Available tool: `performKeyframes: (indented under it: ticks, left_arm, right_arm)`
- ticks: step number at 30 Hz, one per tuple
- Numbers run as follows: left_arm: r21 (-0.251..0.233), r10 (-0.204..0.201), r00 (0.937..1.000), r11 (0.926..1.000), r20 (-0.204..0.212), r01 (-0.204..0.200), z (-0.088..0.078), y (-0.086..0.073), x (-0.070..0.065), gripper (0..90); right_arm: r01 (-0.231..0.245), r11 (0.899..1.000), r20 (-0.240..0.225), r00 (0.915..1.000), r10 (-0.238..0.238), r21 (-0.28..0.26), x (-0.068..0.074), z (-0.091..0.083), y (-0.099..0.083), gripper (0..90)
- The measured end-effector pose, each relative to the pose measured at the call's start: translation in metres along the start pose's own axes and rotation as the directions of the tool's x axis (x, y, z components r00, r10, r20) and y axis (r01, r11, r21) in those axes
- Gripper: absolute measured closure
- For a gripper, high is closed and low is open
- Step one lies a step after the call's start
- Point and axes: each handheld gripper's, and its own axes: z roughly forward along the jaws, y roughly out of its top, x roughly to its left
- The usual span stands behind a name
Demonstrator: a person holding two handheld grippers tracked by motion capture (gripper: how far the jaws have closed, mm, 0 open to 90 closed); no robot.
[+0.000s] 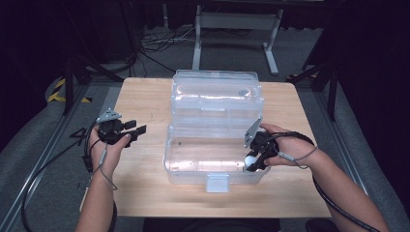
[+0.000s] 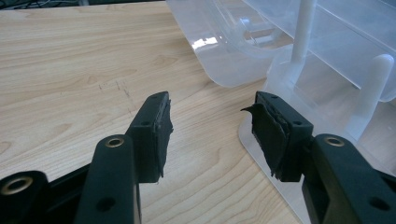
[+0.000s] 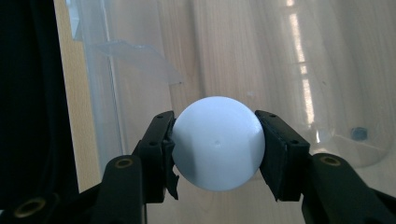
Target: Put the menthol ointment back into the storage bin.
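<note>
Wooden tabletop (image 1: 145, 96) beneath both claws, its bare grain stretching out ahead of the left claw; clear plastic box (image 1: 215, 125) lying open between the two claws, lid thrown back on the far side, latch tab at the near edge, its curved wall just beyond the left claw's tips in the left gripper view; left claw (image 1: 138, 131) held level over the tabletop, just beside the box's left wall, spread wide with only air between the pads (image 2: 161, 135); right claw (image 1: 251, 162) dipped inside the box at its near right corner, close against the box wall, pinching a white ball (image 3: 218, 143) from both sides; ball seated squarely between the right claw's pads (image 3: 275, 149), above the box's clear floor.
</note>
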Motion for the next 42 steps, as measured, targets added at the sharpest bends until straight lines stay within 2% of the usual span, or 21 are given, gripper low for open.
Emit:
performKeyframes:
  ticks: [28, 42]
  left_arm:
    - [0.002, -0.002, 1.0, 1.0, 0.0, 0.002, 0.0, -0.001, 0.001, 47.9]
    - [0.006, -0.002, 1.0, 1.0, 0.002, 0.002, 0.0, -0.001, 0.001, 47.8]
  right_arm:
    - [0.003, 0.995, -0.004, 1.0, -0.002, 0.097, -0.001, 0.012, 0.0, 50.3]
    - [0.007, 0.99, 0.024, 0.9997, -0.01, 0.141, 0.0, 0.014, 0.001, 50.2]
